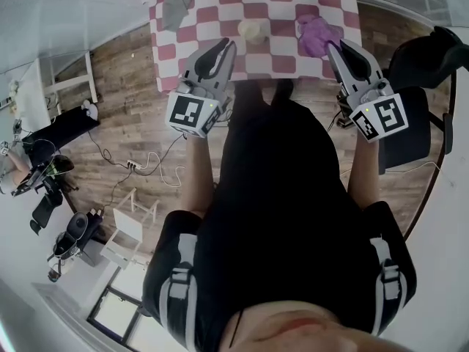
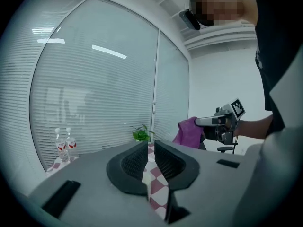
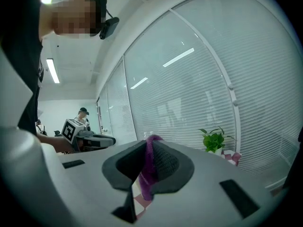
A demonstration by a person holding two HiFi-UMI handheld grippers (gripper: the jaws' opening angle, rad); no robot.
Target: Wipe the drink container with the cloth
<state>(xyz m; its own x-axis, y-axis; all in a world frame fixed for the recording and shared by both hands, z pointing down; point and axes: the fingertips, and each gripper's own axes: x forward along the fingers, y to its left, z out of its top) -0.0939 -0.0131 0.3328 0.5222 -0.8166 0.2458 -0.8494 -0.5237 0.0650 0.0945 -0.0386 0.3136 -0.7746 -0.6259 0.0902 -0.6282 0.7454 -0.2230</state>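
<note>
Checked table [image 1: 212, 20] bears a pale rounded container [image 1: 253, 29]. Right of it, the right gripper [image 1: 338, 50] pinches a soft purple cloth [image 1: 315, 34]. Left of it, the left gripper [image 1: 226, 48] is pressed together, empty.

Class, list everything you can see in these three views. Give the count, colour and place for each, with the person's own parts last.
table: one, pink-and-white checked cover, ahead of the person
drink container: one, pale yellow, on the table
cloth: one, purple, in the right gripper's jaws
water bottles: two, clear with red labels, by the blinds
plant: one, green, by the window
chair: one, black, at the person's right
left gripper: one, grey, shut, empty
right gripper: one, grey, shut on the cloth
</note>
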